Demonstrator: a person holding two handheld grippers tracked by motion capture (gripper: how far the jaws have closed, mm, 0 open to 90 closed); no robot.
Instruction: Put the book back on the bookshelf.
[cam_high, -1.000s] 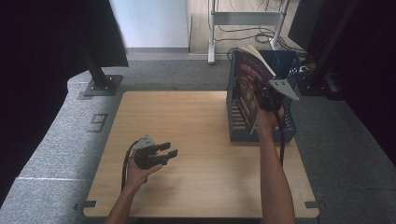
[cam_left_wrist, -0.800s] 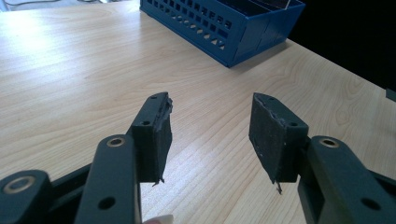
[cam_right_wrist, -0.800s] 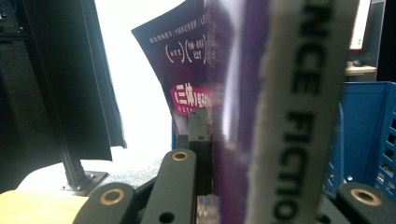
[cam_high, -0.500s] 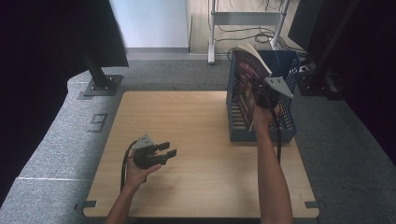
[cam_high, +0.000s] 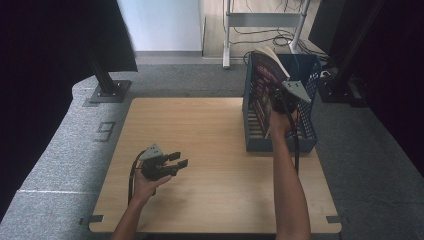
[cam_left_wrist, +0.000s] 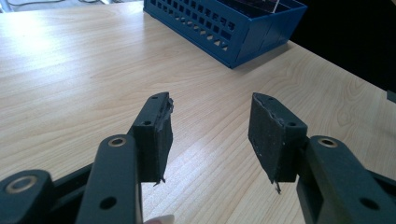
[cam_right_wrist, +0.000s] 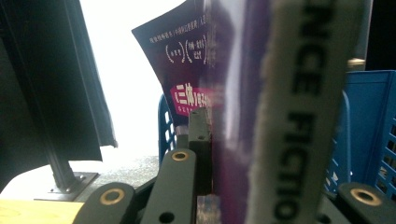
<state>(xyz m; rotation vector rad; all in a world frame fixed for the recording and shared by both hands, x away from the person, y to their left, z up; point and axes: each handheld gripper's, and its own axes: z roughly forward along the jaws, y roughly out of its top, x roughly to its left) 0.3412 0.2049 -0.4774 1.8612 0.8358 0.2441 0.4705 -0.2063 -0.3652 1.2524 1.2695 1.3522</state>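
Note:
A dark purple paperback book (cam_high: 264, 80) stands upright in the left part of a blue slotted basket (cam_high: 280, 144) at the table's far right. My right gripper (cam_high: 278, 102) is shut on it from the near side, with the hand above the basket. In the right gripper view the book (cam_right_wrist: 233, 84) sits between the jaws, its spine toward the camera, and one finger (cam_right_wrist: 200, 126) presses on its cover. My left gripper (cam_high: 177, 161) lies low over the table at the near left, open and empty. Its pads (cam_left_wrist: 159, 128) stand apart above bare wood.
The wooden table (cam_high: 210, 125) has the basket (cam_left_wrist: 224, 32) as the one thing standing on it. Grey carpet surrounds the table. A black stand base (cam_high: 107, 90) sits on the floor at the far left and a metal rack (cam_high: 265, 20) behind.
The right hand with the book has shifted slightly over the basket. The left hand and its gripper have stayed where they were.

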